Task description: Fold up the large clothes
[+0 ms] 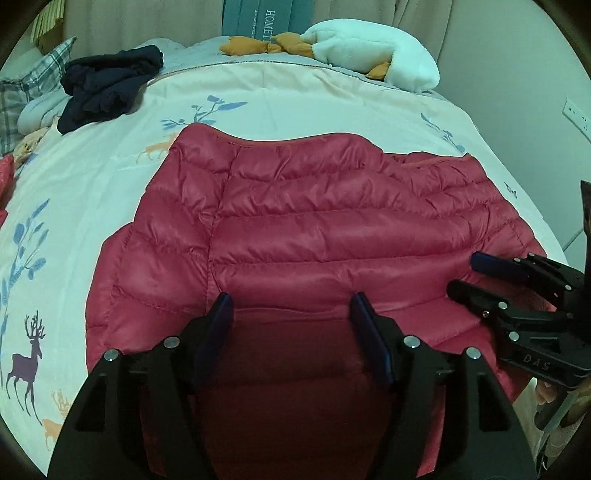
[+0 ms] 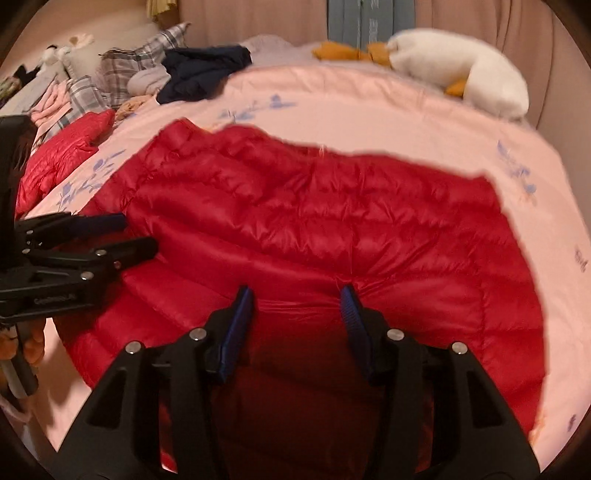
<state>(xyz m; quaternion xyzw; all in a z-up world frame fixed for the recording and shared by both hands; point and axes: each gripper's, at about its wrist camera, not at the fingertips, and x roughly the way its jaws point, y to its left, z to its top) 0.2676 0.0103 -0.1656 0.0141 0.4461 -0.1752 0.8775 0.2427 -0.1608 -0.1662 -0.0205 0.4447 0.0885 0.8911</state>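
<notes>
Left wrist view showed left gripper and right gripper at 3 o'clock, both jaws apart, over quilted red puffer jacket on deer-print bedspread.

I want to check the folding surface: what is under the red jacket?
The red jacket lies flat on a pale quilt printed with deer and blue plants, which shows all around it. The quilt directly beneath the jacket is covered and cannot be seen.

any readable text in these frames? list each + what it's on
"HOME", cut off at the end: on the teal box behind the bed.
"DAS": on the right gripper body.
Grey label on the left gripper body: too blurred to read.
Dark print on the quilt edge: unreadable.
</notes>
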